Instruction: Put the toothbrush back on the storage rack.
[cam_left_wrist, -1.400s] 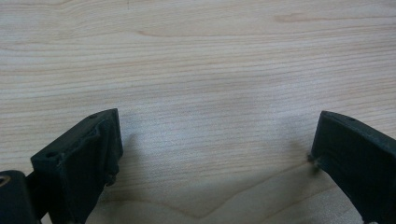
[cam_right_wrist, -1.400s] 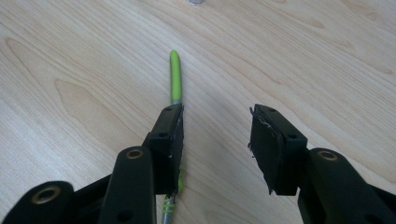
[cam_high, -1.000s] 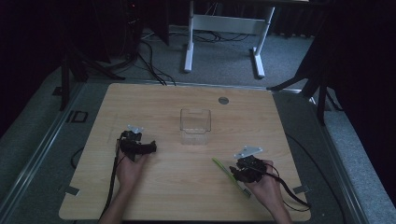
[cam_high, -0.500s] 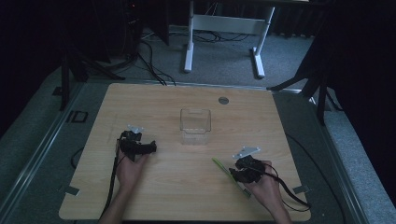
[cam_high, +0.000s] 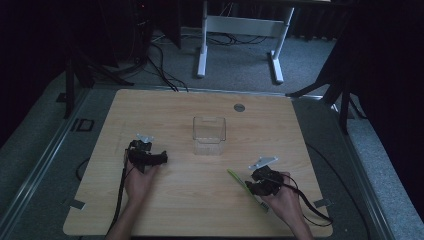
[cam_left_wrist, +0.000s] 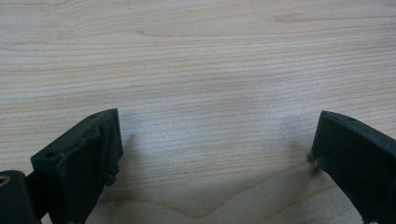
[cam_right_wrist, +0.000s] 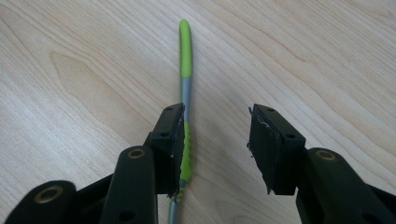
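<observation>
Between your right tongs (cam_right_wrist: 217, 144) lies a slim green and grey plastic stick (cam_right_wrist: 185, 70), flat on the light wooden table (cam_right_wrist: 70, 84). Their jaws stand apart at a middling width; the stick runs along the inner face of the left-hand jaw in the right gripper view, just beside it or touching, I cannot tell which, while the other jaw stands clear of it with bare wood in the gap. Nothing is clamped. The stick's green rounded end points away from the jaws, and its grey part runs back beneath them toward your hand.

From the high view, your right tongs (cam_high: 256, 184) sit at the near right of the table, and the stick (cam_high: 239, 182) lies slantwise just to their left, with one end toward the table's middle and the other by your right hand (cam_high: 282, 200).

Your left tongs (cam_left_wrist: 215, 154) stand wide, with only bare wood between the jaws. From above they (cam_high: 162, 158) rest at the near left of the table, held by your left hand (cam_high: 140, 180), well apart from the stick.

Farther out, a clear square plastic container (cam_high: 209, 135) stands upright near the table's middle, between the two grippers and beyond them. A small round grey disc (cam_high: 239, 107) sits near the far edge.
</observation>
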